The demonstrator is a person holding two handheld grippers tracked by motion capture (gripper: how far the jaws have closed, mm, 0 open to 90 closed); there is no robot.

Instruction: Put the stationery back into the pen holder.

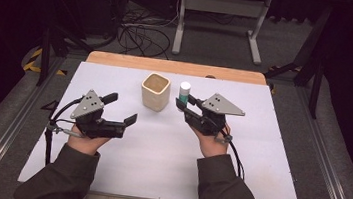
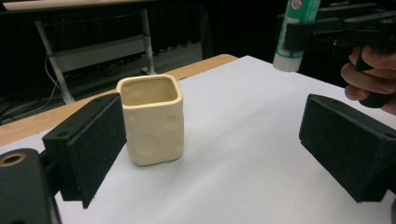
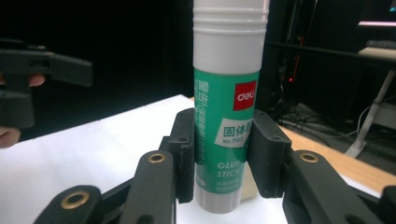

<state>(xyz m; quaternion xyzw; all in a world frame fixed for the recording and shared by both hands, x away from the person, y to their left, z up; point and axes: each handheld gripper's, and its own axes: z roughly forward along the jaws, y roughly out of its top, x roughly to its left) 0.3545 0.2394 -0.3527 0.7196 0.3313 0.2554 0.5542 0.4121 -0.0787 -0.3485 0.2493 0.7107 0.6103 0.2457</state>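
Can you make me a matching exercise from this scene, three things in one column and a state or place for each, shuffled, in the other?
Things:
1. glue stick
2. cream cup
3. left gripper

States:
A. open, holding nothing
B. clamped upright between the right gripper jaws, lifted off the table
C. standing on the white table, nothing gripping it

Pairs: 1-B, 2-C, 3-A

A white desk (image 1: 158, 153) has a wooden strip (image 1: 175, 67) along its far edge. Beyond it, at 12 o'clock, a white metal frame (image 1: 223, 6) stands on the grey floor (image 1: 290, 52). Loose cables (image 1: 141, 35) lie at 11 o'clock.
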